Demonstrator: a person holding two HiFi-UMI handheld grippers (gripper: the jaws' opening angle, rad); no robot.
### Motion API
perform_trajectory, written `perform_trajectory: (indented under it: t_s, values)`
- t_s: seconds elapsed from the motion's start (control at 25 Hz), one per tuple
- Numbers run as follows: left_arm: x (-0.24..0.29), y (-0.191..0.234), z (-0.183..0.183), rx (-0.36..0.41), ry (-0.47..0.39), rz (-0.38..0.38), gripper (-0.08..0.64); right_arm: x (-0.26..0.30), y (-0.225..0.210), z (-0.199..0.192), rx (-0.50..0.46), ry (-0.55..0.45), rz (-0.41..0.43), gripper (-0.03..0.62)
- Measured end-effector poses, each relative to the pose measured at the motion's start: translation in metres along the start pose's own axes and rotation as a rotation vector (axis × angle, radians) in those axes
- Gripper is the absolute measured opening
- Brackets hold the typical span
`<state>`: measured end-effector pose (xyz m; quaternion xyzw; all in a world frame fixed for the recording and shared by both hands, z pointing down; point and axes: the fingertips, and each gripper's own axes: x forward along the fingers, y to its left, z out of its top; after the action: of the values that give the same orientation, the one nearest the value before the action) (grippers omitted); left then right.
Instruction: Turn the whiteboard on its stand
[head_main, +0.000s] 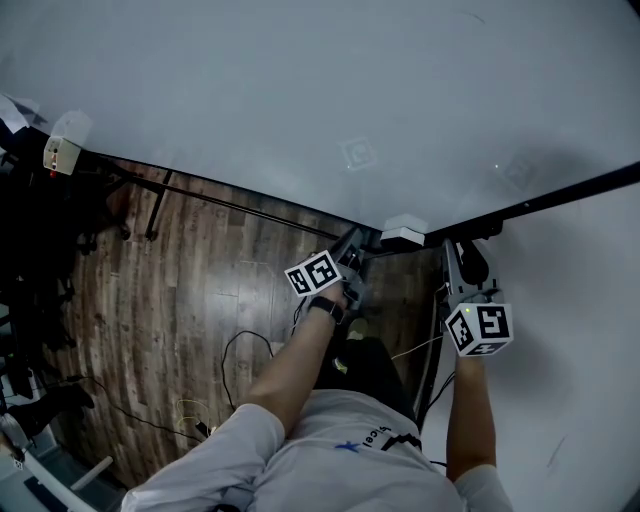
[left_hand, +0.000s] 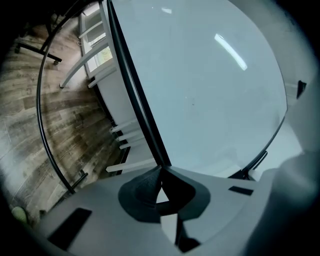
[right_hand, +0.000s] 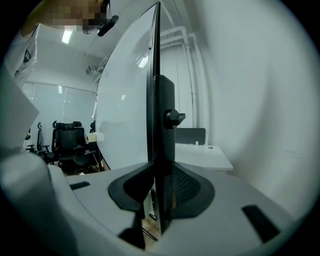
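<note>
The whiteboard (head_main: 300, 90) fills the top of the head view, tilted far over, its black frame (head_main: 250, 205) running across above the floor. My left gripper (head_main: 352, 250) reaches up to the frame's lower edge. In the left gripper view the jaws (left_hand: 161, 172) are shut on that black edge (left_hand: 135, 90), with the white board face (left_hand: 200, 90) beyond. My right gripper (head_main: 462, 262) is at the stand's side post. In the right gripper view the jaws (right_hand: 161, 172) are shut on the black post (right_hand: 163, 110), just below its knob (right_hand: 175, 118); the board (right_hand: 125, 100) shows edge-on.
Wooden floor (head_main: 200, 280) lies below, with loose cables (head_main: 240, 350) and the stand's thin black bars (head_main: 150, 205). A small white box (head_main: 403, 232) sits at the board's edge between the grippers. Black office chairs (right_hand: 70, 142) and a white desk (right_hand: 205, 152) stand behind.
</note>
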<state>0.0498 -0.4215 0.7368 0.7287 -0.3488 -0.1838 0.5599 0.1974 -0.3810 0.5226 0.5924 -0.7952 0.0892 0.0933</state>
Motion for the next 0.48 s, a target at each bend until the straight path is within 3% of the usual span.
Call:
perform_trajectory:
  t_s: [0.12,0.24,0.32,0.48]
  values:
    - [-0.004,0.003,0.003,-0.024,0.002,0.008,0.011,-0.001,-0.001,-0.001,0.005,0.013,-0.015,0.109]
    - [-0.011,0.036,-0.001,-0.071,0.007,0.128,0.011,-0.001,-0.001,-0.001,0.003,0.017,-0.025,0.109]
    - [-0.013,0.05,-0.002,-0.091,-0.004,0.164,0.011,-0.002,-0.001,0.0,0.004,0.011,-0.03,0.109]
    - [0.005,0.045,0.0,-0.09,-0.009,0.114,0.011,-0.003,0.0,0.0,-0.002,0.012,-0.034,0.109]
